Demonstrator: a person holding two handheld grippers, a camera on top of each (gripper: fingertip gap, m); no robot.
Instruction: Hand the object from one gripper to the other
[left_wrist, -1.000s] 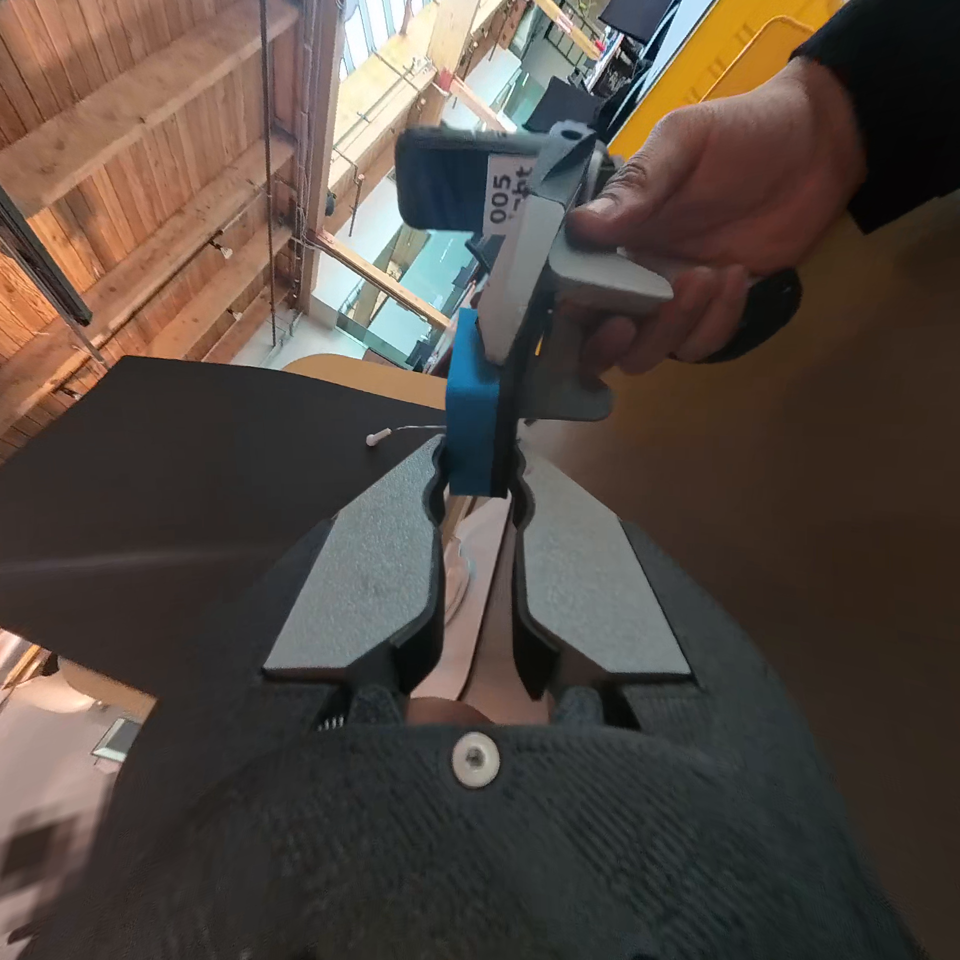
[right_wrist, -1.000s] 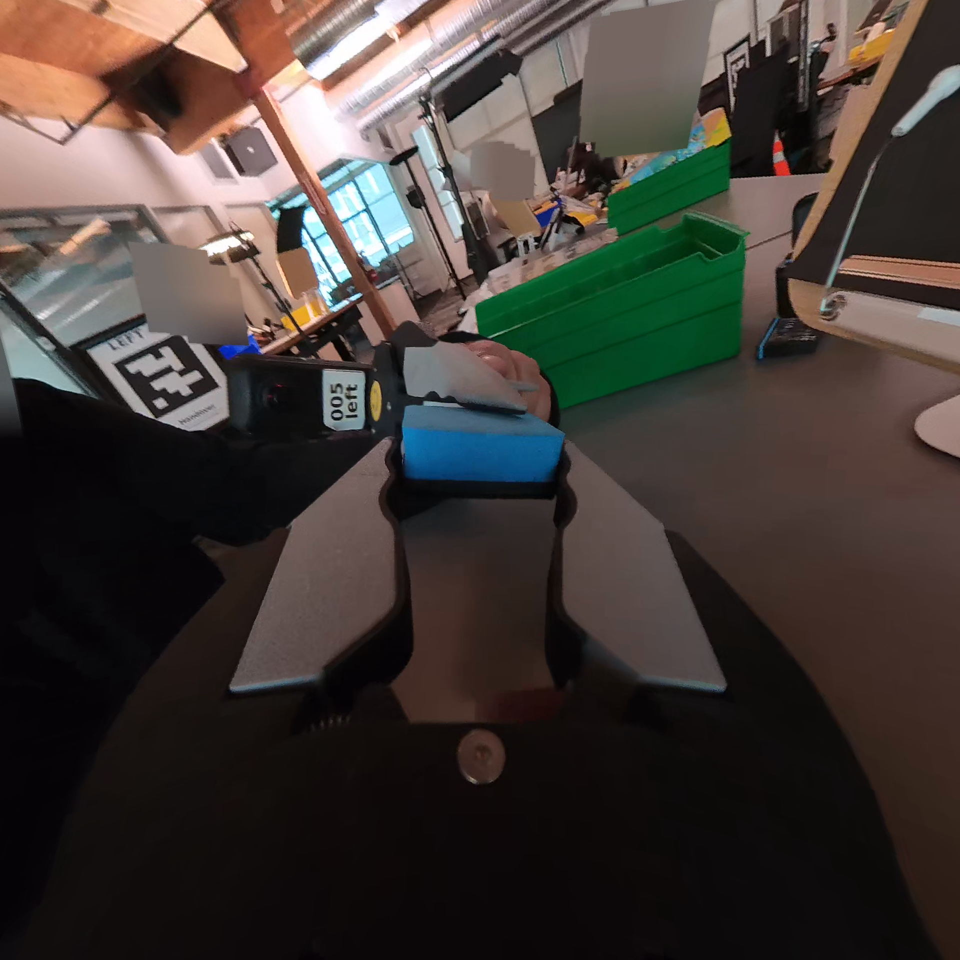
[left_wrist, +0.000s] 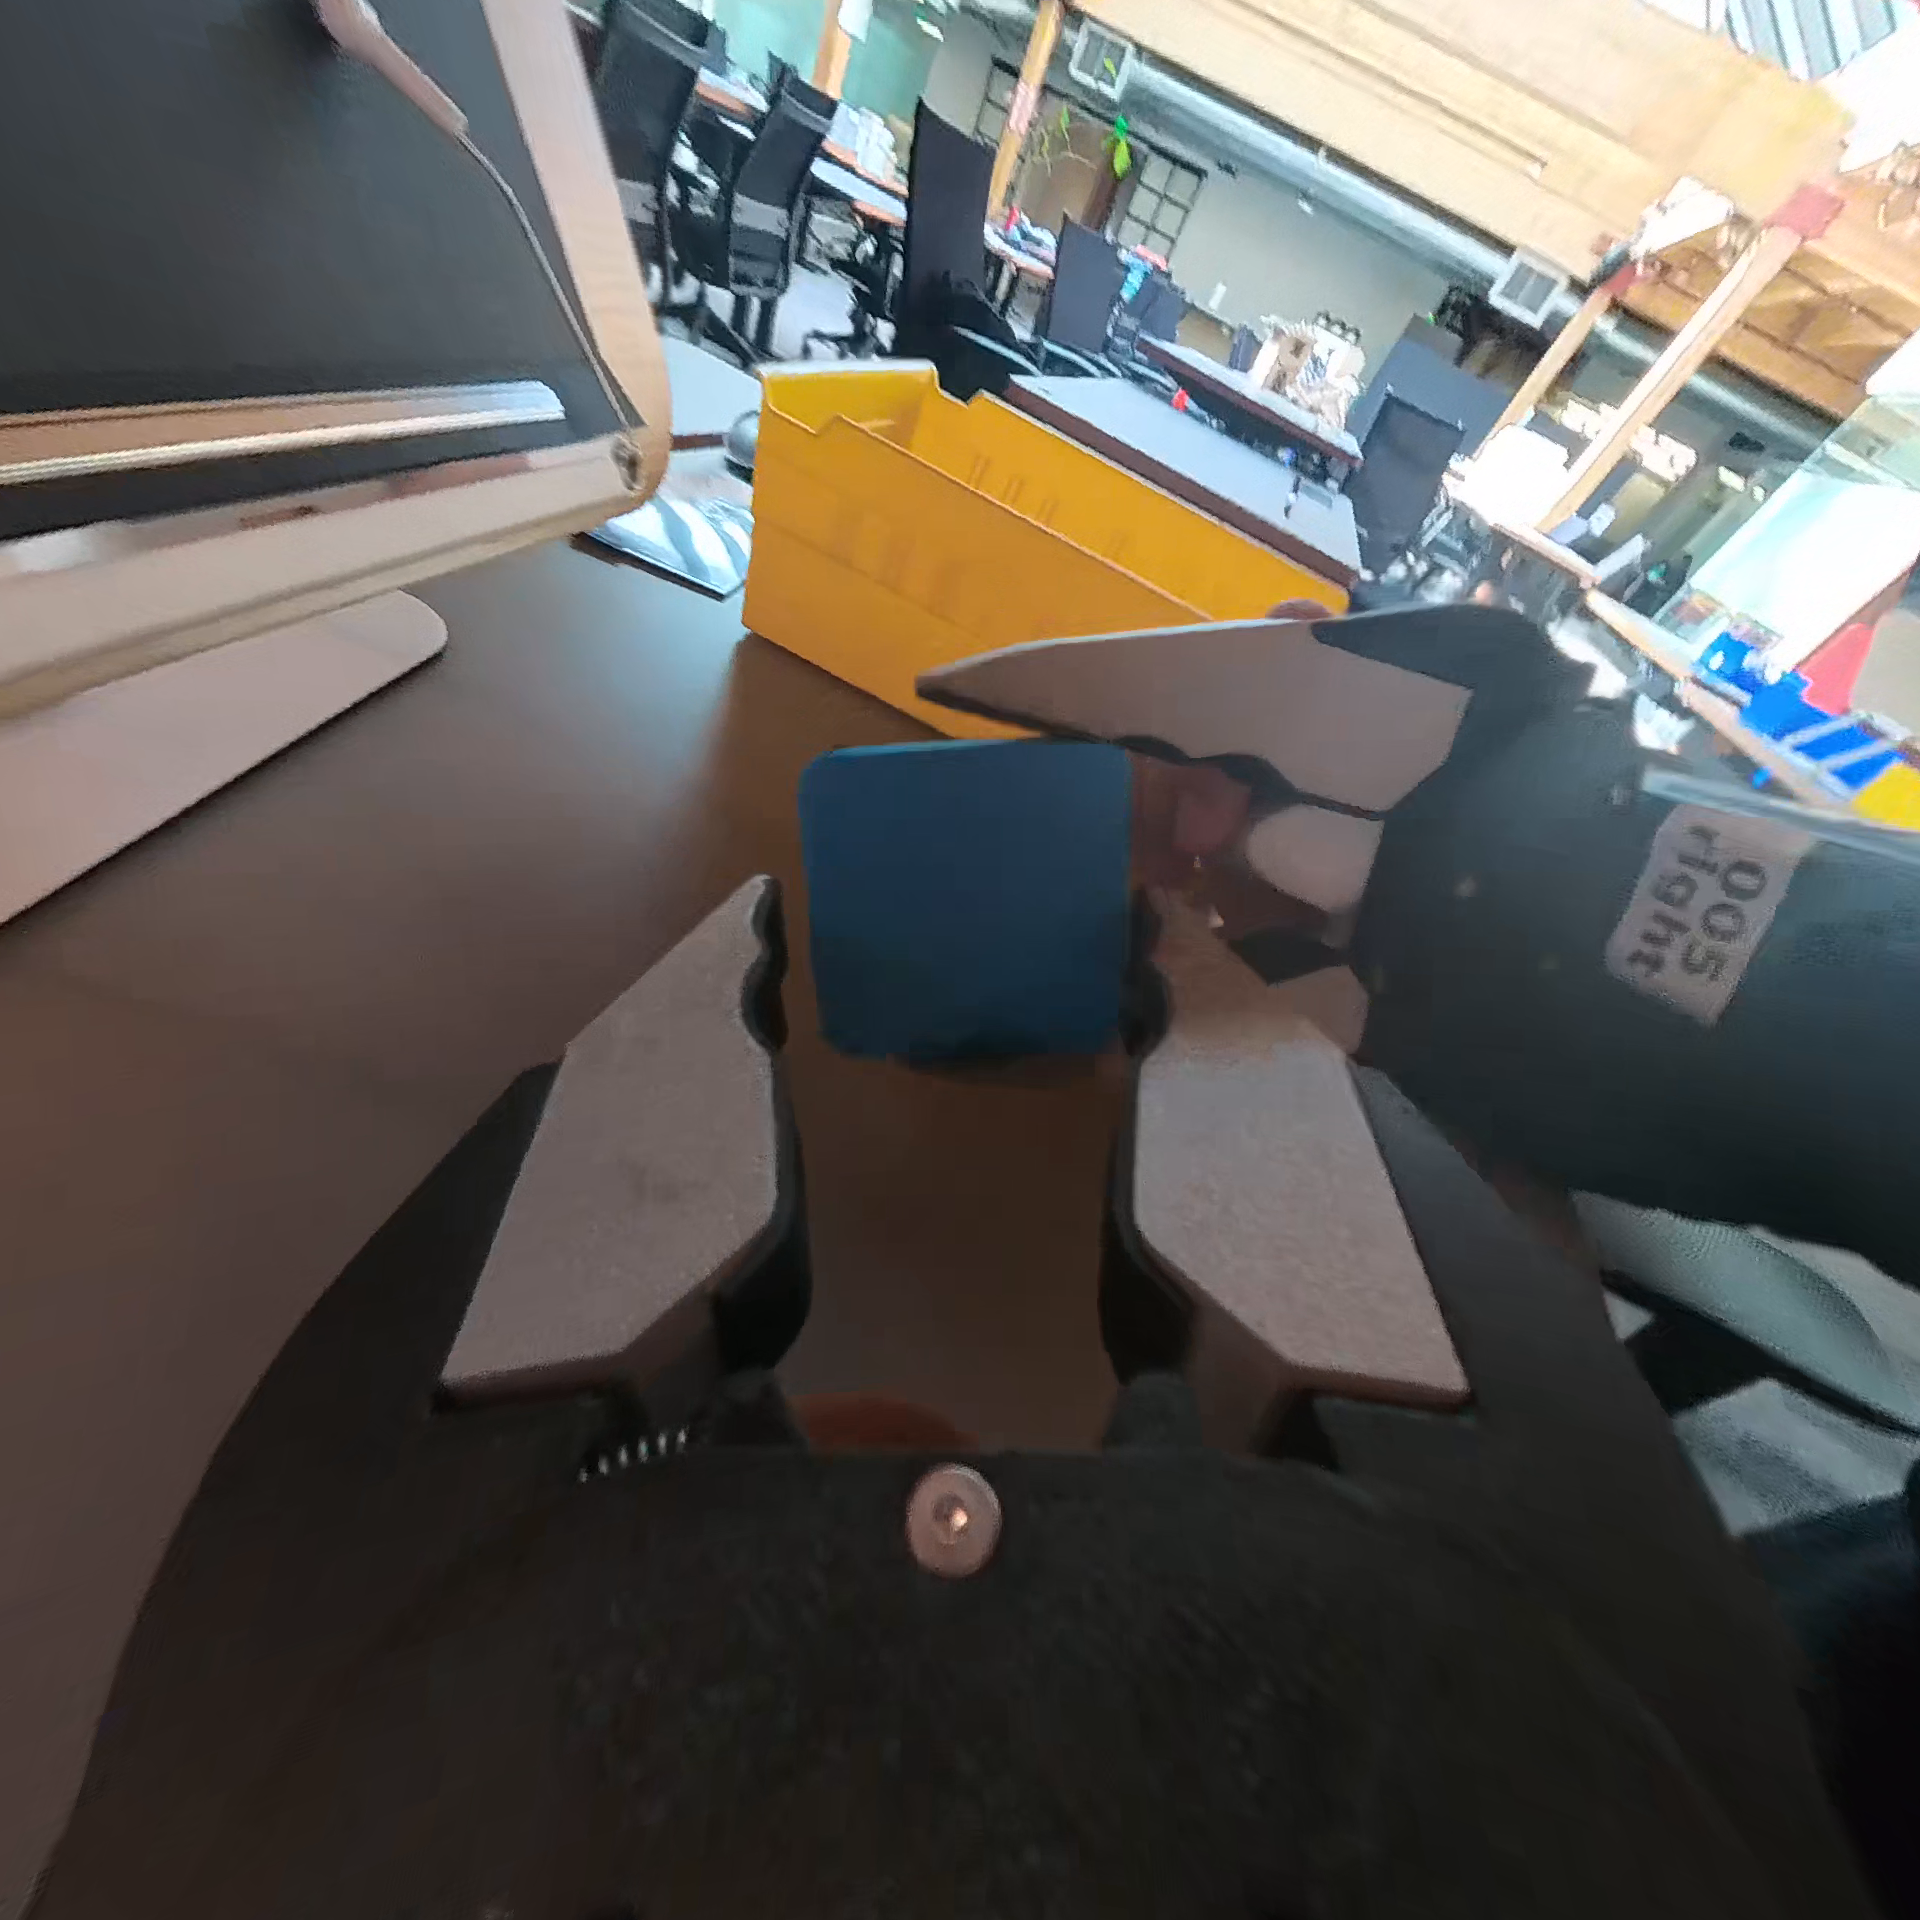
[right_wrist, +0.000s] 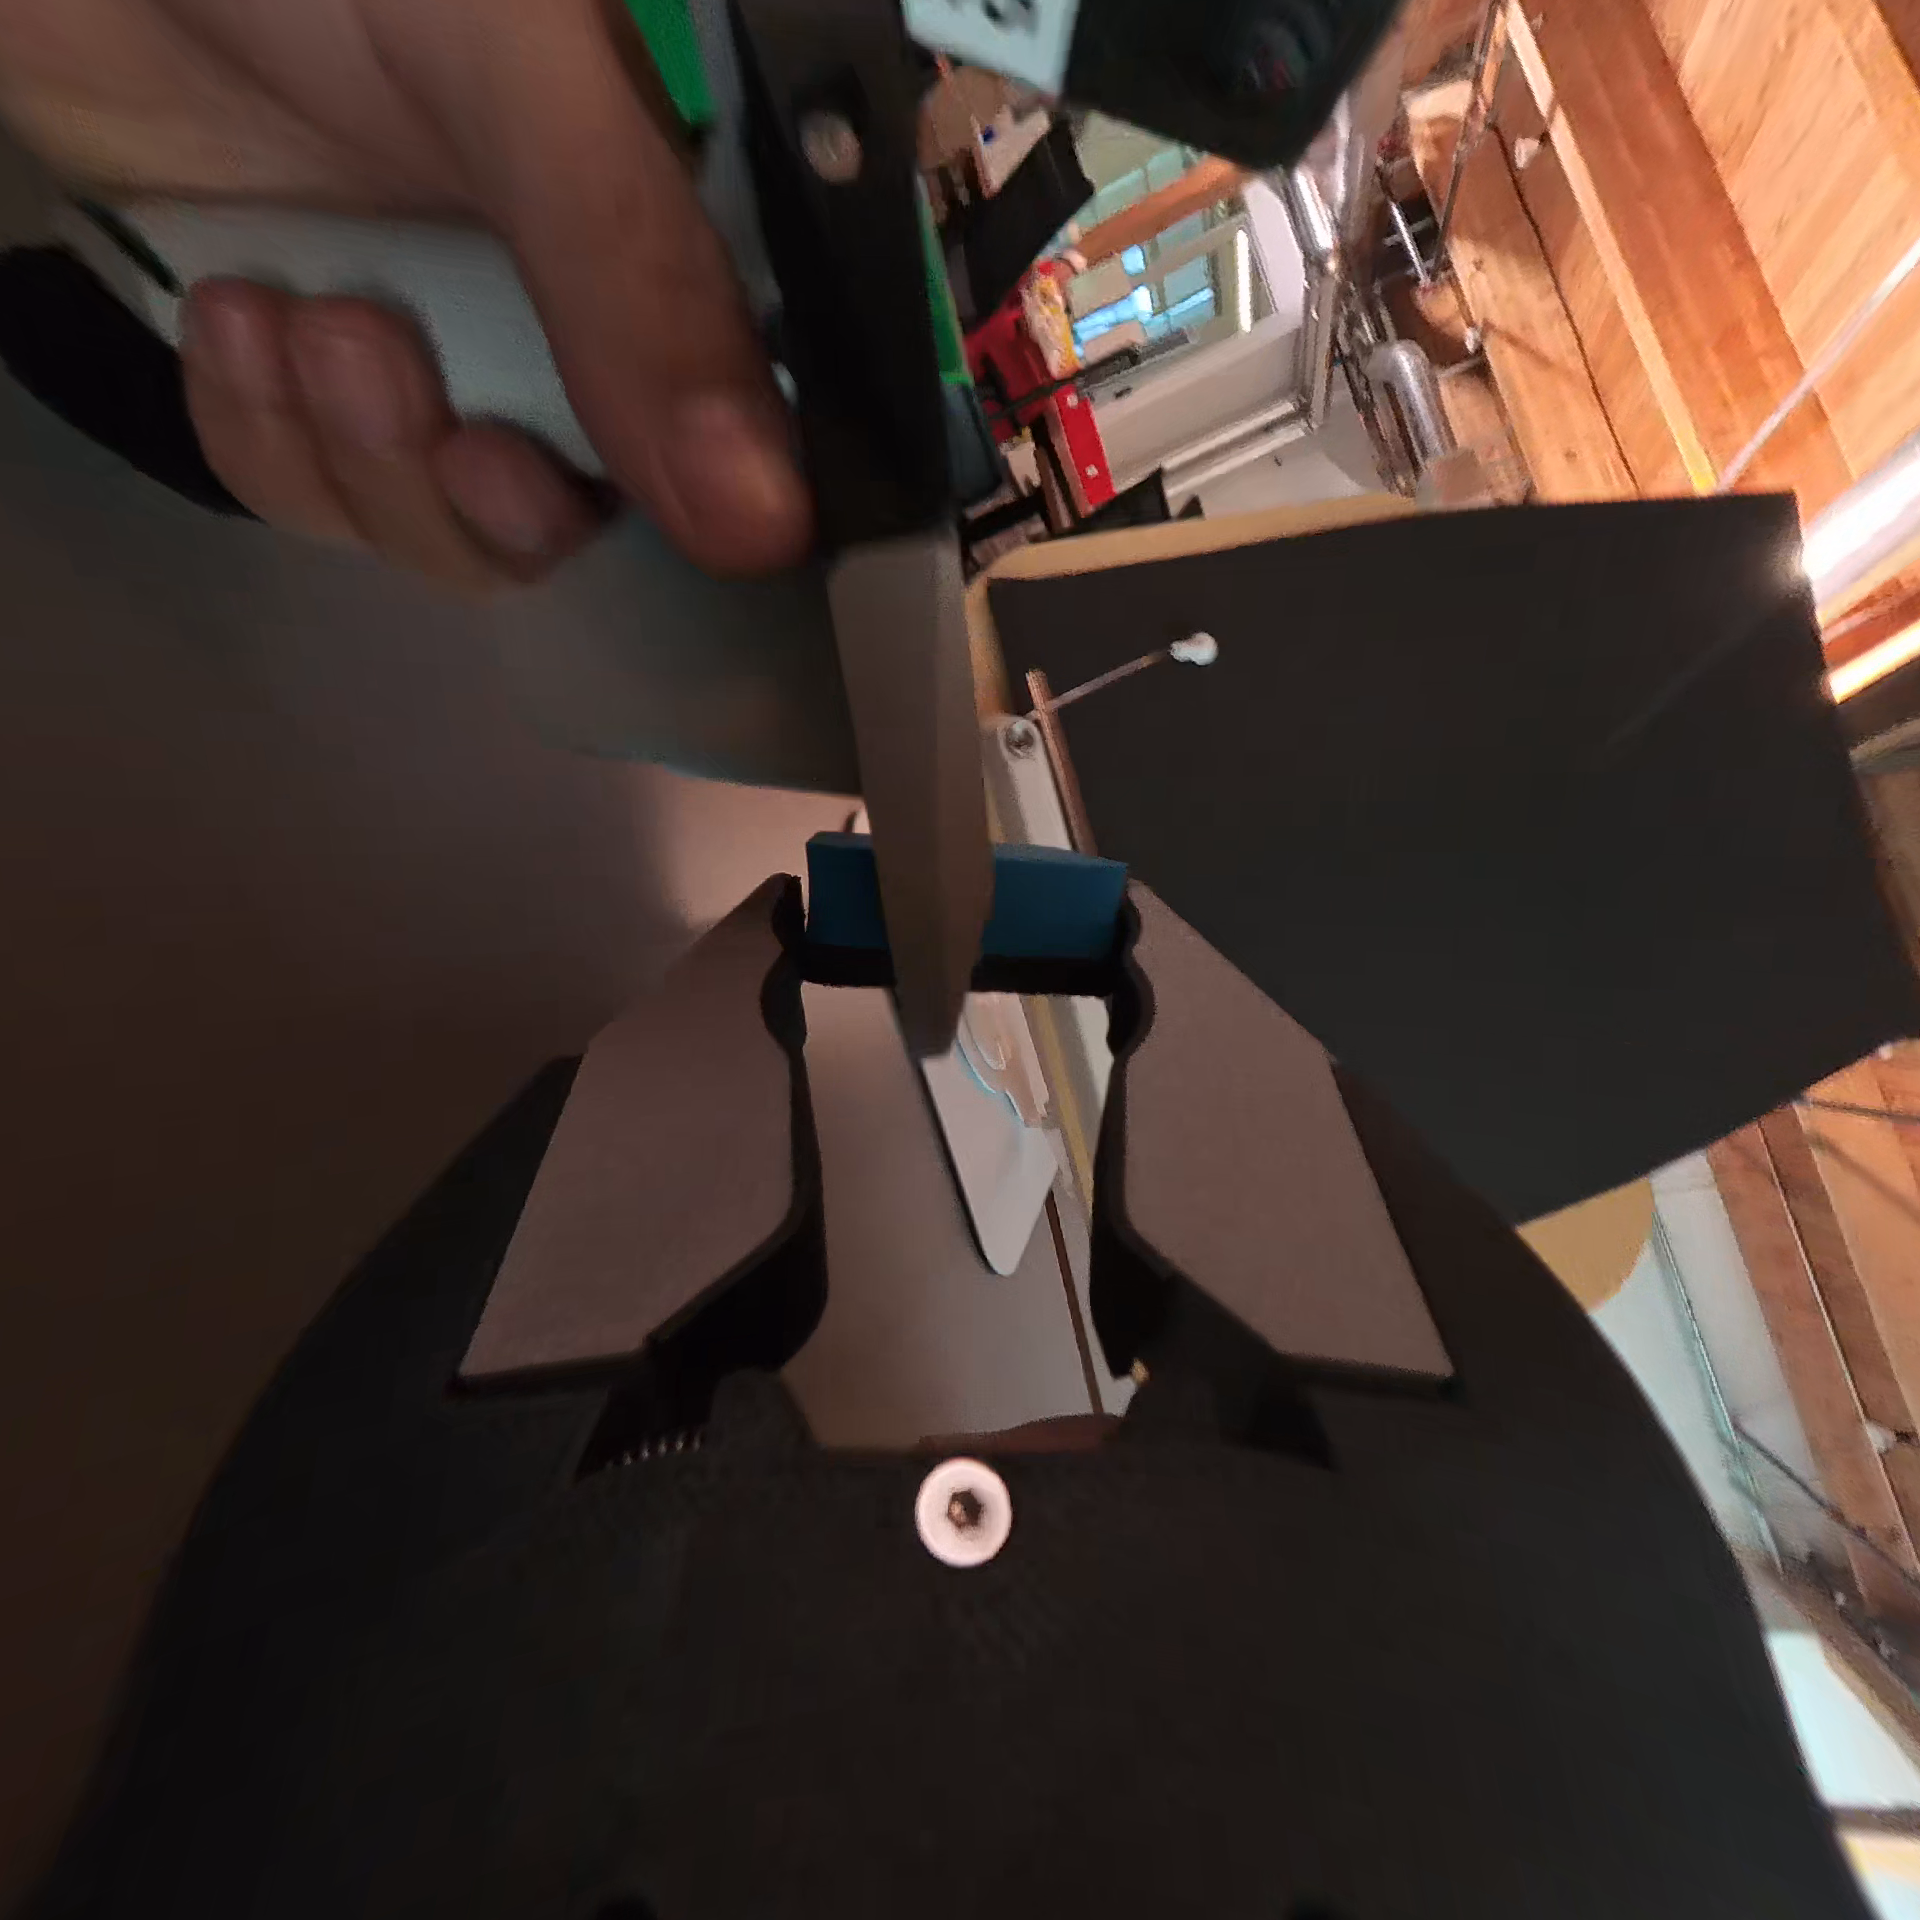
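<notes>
One blue block (left_wrist: 964, 902) is in view, with two grippers about it: the left gripper (left_wrist: 951, 961) and the right gripper (right_wrist: 961, 930). One yellow bin (left_wrist: 935, 520) stands toward the far edge of the tabletop (left_wrist: 364, 935), and one black board on a white stand (left_wrist: 260, 260) fills its far left corner. One hand (right_wrist: 468, 343) shows on the left gripper's handle.

An open-plan workshop-style office, part loft. Far across the room stand rows of long desks (left_wrist: 1195, 416) with black office chairs (left_wrist: 769, 197) drawn up to them. Overhead run timber beams (left_wrist: 1652, 343), a plank ceiling (right_wrist: 1704, 239) and bare metal ducts (left_wrist: 1351, 177). Near at hand a dark table (left_wrist: 312, 935) carries a monitor (left_wrist: 260, 239) on the left and a yellow storage bin (left_wrist: 935, 540) beyond it.
</notes>
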